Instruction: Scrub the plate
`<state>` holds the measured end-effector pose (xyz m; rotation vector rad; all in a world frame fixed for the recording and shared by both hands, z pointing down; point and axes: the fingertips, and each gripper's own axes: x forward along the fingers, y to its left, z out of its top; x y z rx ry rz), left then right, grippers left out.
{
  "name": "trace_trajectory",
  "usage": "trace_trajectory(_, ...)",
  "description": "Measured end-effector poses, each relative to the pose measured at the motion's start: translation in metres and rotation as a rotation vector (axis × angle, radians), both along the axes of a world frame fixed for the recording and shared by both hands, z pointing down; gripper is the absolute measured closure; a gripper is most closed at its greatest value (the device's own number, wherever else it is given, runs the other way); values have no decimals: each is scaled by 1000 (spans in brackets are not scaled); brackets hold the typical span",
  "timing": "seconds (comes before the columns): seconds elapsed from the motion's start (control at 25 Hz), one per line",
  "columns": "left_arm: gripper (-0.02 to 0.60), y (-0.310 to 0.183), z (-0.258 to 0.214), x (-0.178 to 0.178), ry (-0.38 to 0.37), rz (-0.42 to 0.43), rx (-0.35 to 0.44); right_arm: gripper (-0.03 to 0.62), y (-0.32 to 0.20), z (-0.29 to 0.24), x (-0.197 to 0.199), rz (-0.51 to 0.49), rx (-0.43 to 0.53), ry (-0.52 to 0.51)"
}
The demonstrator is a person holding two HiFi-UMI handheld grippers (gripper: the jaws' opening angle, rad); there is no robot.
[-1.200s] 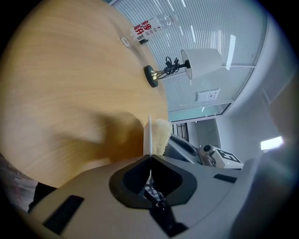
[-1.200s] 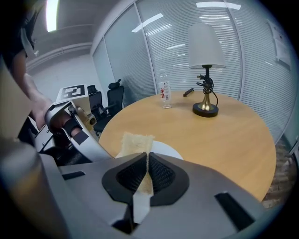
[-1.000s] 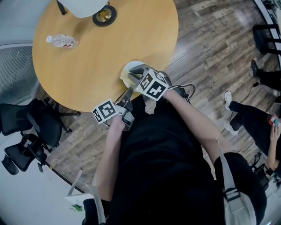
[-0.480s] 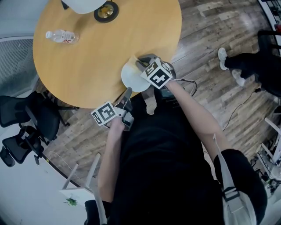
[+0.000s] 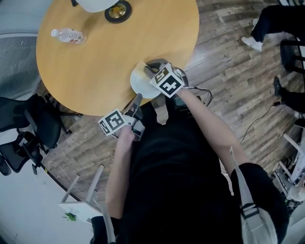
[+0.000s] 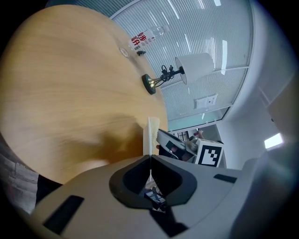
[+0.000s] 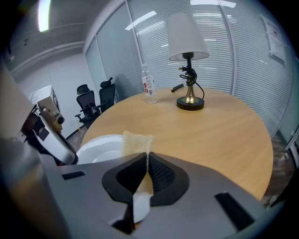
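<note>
**Two grippers on one plate, much of it covered**

The white plate (image 5: 141,85) lies at the near edge of the round wooden table (image 5: 90,57), directly in front of both tools. From the head view only its left part shows. The right gripper (image 5: 148,68) and its marker cube (image 5: 167,81) cover the rest.

The left gripper (image 5: 137,99) has its jaws pinched narrow on the plate's near rim. In the left gripper view the plate (image 6: 150,133) stands edge-on as a thin pale strip rising out of the closed jaws of that gripper (image 6: 150,159), so its face cannot be seen from there.

The right gripper (image 7: 146,161) is clamped on a yellow sponge (image 7: 137,141), which sticks out past its tips over the plate (image 7: 99,145). The jaws block the spot where the two would meet, so I cannot tell whether they touch. In the head view the sponge is lost under the gripper body.

Far ahead of the right gripper's jaws a clear water bottle (image 7: 148,88) stands upright, with a table lamp (image 7: 188,46) to its right. In the head view the bottle (image 5: 68,35) appears foreshortened, and the lamp (image 5: 117,10) is cut off by the top edge, showing only its base and part of the shade. Off to the left gripper's side, beyond the table, black office chairs (image 5: 26,136) are partly cropped.
</note>
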<state>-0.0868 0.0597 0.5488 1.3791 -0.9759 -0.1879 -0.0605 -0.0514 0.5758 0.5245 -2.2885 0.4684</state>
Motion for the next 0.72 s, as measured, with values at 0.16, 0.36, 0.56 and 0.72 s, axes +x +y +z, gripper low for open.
trace_trajectory(0.16,561,-4,2,-1,1,-17,-2,568,16,-16,-21,-63,4,-40)
trace_trajectory(0.36,561,-12,3,-7,-10,-63,1,568,43,-31,-38,-131,-12,-77)
trace_trajectory(0.56,560,-13,5,-13,-15,-86,-7,568,52,-38,-37,-123,-28,-95)
trace_trajectory(0.72,560,-14,1,-11,-21,-90,6,568,47,-27,-26,-117,-41,-69)
